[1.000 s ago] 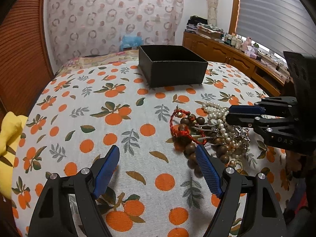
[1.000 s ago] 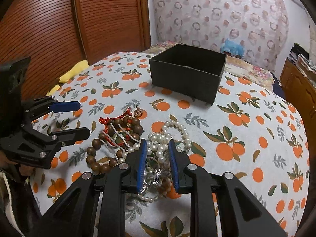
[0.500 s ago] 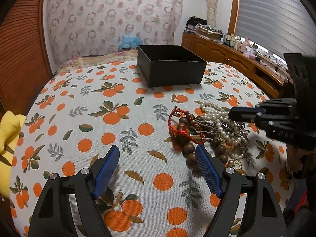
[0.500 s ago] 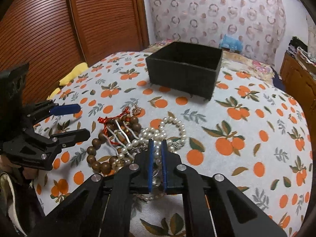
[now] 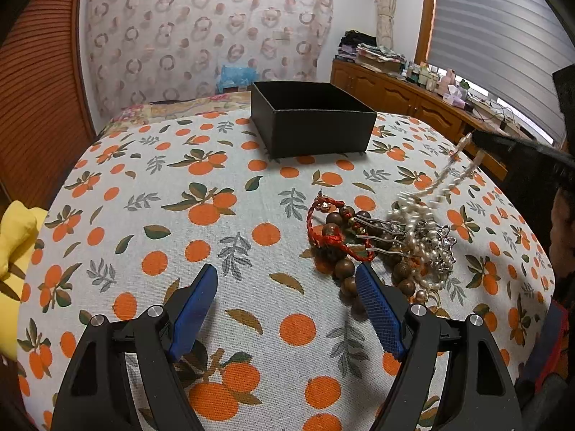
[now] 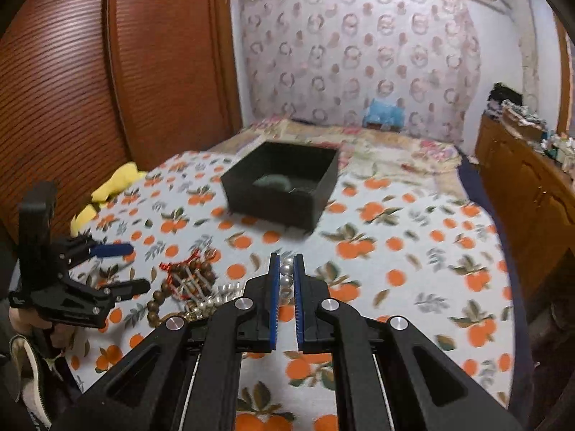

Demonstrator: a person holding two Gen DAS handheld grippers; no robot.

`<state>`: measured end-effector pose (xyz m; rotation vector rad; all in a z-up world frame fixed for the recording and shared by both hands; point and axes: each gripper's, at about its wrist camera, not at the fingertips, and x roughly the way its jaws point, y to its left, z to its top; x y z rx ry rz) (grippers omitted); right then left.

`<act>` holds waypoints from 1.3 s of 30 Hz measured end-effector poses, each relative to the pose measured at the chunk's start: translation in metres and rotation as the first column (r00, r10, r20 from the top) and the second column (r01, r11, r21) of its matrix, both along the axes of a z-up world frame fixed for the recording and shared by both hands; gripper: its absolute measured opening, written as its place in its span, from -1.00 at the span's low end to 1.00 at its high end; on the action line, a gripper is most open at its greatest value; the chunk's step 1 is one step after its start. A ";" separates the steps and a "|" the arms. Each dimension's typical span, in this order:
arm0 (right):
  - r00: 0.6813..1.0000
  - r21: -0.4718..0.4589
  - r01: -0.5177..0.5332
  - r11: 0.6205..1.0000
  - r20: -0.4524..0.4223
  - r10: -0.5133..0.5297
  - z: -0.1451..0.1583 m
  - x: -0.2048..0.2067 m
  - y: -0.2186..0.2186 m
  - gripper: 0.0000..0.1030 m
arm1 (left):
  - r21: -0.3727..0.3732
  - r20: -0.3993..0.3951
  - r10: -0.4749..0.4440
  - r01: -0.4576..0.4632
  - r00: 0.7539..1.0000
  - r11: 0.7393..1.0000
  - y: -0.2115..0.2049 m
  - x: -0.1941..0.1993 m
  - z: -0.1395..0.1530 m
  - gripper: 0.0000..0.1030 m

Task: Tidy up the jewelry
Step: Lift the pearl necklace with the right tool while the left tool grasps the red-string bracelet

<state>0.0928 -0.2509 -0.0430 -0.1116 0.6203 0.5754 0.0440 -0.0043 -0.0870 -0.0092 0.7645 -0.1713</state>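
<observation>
A jewelry pile (image 5: 381,240) of brown wooden beads, a red cord bracelet, silver pieces and pearls lies on the orange-print cloth. My right gripper (image 6: 286,269) is shut on a pearl necklace (image 6: 286,271) and holds it lifted; the strand (image 5: 451,176) trails down to the pile. My right gripper (image 5: 481,138) enters the left wrist view from the right. My left gripper (image 5: 287,301) is open and empty, low over the cloth just left of the pile; it also shows in the right wrist view (image 6: 122,269). A black open box (image 5: 312,118) stands beyond, with a greenish item inside (image 6: 273,182).
The round table's cloth (image 5: 179,215) drops off at the edges. A yellow cloth (image 5: 14,237) lies at the left edge. A wooden sideboard (image 5: 424,104) with clutter runs along the right. A wooden wardrobe (image 6: 107,72) stands at the left.
My right gripper shut on the pearl necklace and rose, pulling the strand up out of the pile. The left gripper stayed open in place.
</observation>
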 end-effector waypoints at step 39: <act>0.995 0.045 0.072 0.996 0.066 -0.075 0.033 -0.002 -0.040 -0.84 | -0.102 -0.057 -0.134 0.127 0.989 0.987 -0.023 0.034 0.019 -0.89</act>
